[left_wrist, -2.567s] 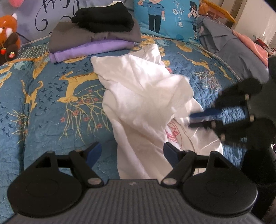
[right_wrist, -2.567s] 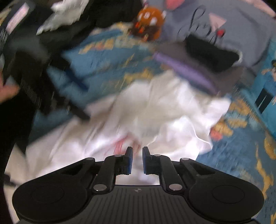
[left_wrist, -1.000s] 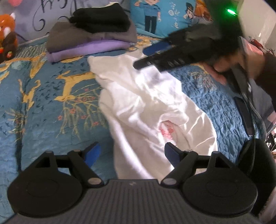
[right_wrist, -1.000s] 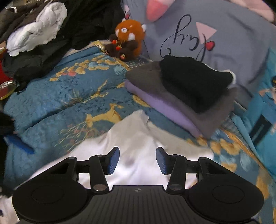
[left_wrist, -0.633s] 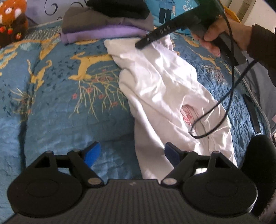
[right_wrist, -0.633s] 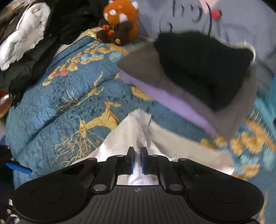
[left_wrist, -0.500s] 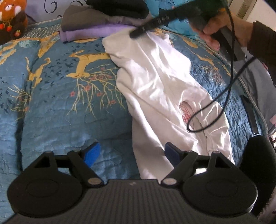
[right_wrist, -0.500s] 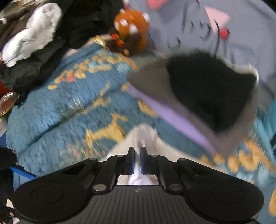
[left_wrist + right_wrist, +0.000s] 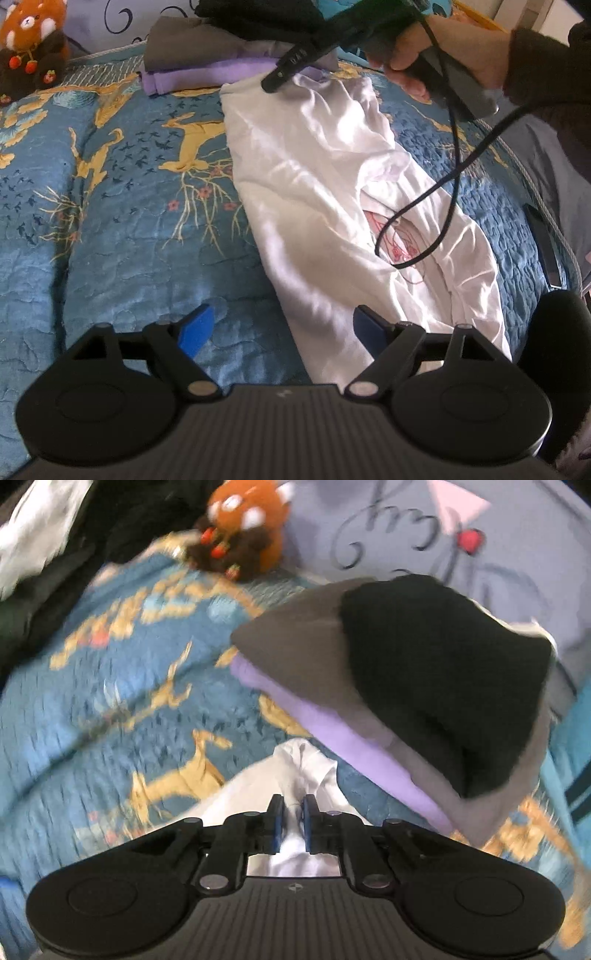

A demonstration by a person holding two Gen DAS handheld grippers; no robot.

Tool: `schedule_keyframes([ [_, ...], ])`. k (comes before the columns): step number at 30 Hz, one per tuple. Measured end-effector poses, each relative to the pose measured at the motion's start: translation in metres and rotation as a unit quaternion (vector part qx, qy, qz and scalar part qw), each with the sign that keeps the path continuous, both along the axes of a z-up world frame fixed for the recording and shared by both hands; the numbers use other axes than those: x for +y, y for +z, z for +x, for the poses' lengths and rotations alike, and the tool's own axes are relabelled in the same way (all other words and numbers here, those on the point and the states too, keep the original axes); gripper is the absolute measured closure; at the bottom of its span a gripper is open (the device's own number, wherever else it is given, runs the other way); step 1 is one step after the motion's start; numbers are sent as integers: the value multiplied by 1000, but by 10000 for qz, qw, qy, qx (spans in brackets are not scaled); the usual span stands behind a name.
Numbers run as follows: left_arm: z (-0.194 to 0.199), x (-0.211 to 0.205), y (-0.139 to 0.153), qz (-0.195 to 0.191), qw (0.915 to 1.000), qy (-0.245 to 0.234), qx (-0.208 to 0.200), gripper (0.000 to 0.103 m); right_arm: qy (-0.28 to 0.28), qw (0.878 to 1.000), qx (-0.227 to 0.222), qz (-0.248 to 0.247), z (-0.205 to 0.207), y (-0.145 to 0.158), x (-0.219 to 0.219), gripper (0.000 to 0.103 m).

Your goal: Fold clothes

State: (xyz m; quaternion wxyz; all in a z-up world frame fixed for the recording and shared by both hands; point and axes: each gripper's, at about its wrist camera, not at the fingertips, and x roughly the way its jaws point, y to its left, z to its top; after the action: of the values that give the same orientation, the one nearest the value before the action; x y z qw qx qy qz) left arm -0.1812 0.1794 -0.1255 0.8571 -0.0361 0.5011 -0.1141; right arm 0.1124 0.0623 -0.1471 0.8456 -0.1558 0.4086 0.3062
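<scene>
My right claw [image 9: 293, 821] has white shirt [image 9: 332, 192] fabric between its pads at the far end, jaws opening. Folded stack [image 9: 388, 686] sits just right of it; open quilt [image 9: 122, 221] to the left. My left claw [image 9: 277, 328] is spread wide over the shirt's near edge, holding nothing.

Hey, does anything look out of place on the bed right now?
Yes: a black cable from the right gripper droops in a loop onto the crumpled white garment, across its pink print. It could snag a fold. The folded stack looks tidy.
</scene>
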Motion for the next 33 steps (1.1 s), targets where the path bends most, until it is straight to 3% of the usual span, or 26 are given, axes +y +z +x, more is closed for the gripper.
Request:
schedule_keyframes([
  [2, -2, -2, 2, 22, 10000, -24, -12, 18, -240, 9989, -175, 360, -12, 14, -16, 77],
  [6, -5, -5, 9, 48, 10000, -7, -80, 18, -384, 9957, -459, 704, -56, 44, -47, 76],
  [9, -8, -6, 19, 55, 9998, -10, -194, 17, -310, 9956, -374, 802, -101, 50, -65, 76],
  [15, -19, -5, 33, 90, 9995, 50, -313, 16, -34, 9963, 318, 803, -206, 23, -86, 74],
  [20, -31, -2, 42, 133, 9992, 152, -346, 16, -221, 9911, 1044, 791, -252, -25, -78, 73],
  [22, -36, -1, 46, 157, 9990, 185, -376, 16, -398, 9895, 1171, 748, -261, -41, -74, 78],
  [23, -39, -1, 49, 169, 9989, 201, -393, 16, -528, 9885, 1204, 747, -265, -46, -72, 91],
  [24, -41, 0, 51, 182, 9988, 216, -410, 16, -619, 9869, 1200, 878, -269, -46, -72, 96],
  [29, -49, 5, 60, 177, 9983, 296, -466, 15, -515, 9783, 1080, 1691, -291, -18, -69, 97],
  [33, -51, 8, 68, 193, 9977, 354, -540, 15, -410, 9651, 1232, 2274, -304, -2, -70, 97],
])
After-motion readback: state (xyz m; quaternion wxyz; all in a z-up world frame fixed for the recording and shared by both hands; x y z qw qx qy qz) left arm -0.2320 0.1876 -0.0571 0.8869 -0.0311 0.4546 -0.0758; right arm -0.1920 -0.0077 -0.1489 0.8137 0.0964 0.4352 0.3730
